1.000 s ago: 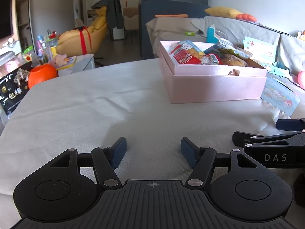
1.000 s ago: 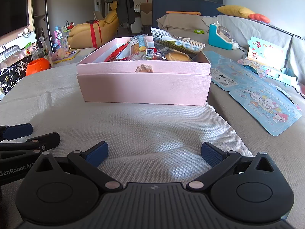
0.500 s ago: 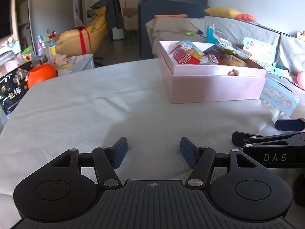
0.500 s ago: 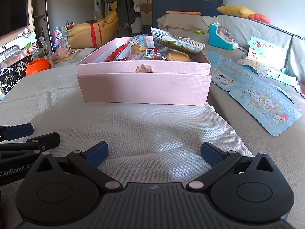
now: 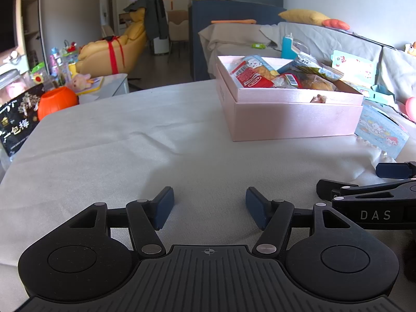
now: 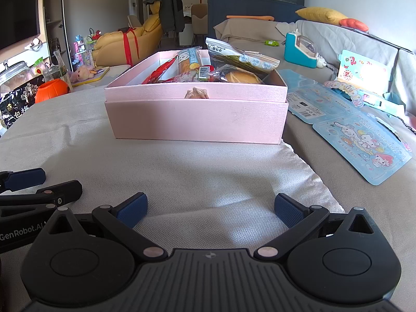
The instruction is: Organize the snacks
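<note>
Seemingly nearly done: snacks [image 6: 208,70] piled in the pink box [image 6: 197,119] ahead of both jaws, left gripper [image 5: 208,205] and right gripper [image 6: 210,208] gaping empty, nothing loose on the table [image 5: 117,150]

From my left camera I read "DAS" in pale letters on the side of the right tongs [image 5: 374,208]. From the right camera, "GenRobot.AI" runs along the left tongs [image 6: 31,202] at the frame's edge. A black bag [image 5: 18,122] at far left carries large white Chinese characters, "包梅" among them. The blue cartoon card [image 6: 364,143] bears curved lettering too small for me to read reliably.
</note>
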{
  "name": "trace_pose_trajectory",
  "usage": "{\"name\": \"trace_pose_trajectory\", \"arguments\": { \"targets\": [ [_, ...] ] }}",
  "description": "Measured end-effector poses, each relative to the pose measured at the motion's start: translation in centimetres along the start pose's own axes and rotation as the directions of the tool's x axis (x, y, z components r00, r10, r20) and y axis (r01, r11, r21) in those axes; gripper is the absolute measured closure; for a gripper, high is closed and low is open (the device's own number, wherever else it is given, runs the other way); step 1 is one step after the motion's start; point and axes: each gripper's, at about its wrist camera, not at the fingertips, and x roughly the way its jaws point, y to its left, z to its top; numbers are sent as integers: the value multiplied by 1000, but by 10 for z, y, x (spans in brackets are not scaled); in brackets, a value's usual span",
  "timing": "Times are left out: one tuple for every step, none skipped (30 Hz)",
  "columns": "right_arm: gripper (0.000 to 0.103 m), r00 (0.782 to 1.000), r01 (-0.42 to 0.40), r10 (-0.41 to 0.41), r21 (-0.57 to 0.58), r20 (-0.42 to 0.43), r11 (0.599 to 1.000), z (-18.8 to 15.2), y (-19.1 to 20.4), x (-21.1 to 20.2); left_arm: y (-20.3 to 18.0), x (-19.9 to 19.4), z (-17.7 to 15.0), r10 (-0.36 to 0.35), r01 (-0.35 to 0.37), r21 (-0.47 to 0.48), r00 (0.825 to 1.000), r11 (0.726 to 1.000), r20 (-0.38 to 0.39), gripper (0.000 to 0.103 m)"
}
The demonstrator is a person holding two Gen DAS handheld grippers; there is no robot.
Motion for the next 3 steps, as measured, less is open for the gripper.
{"name": "trace_pose_trajectory", "arguments": {
  "targets": [
    [0,1000,-2,2,2,0,1000,0,0,0,0,0,0,1,-1,0,1000,1000,0,35],
    [0,1000,-1,1,2,0,1000,0,0,0,0,0,0,3,-3,2,1000,1000,2,35],
    [0,1000,0,0,0,0,1000,0,0,0,-1,-1,-1,5,-5,5,1000,1000,3,36]
  ]
}}
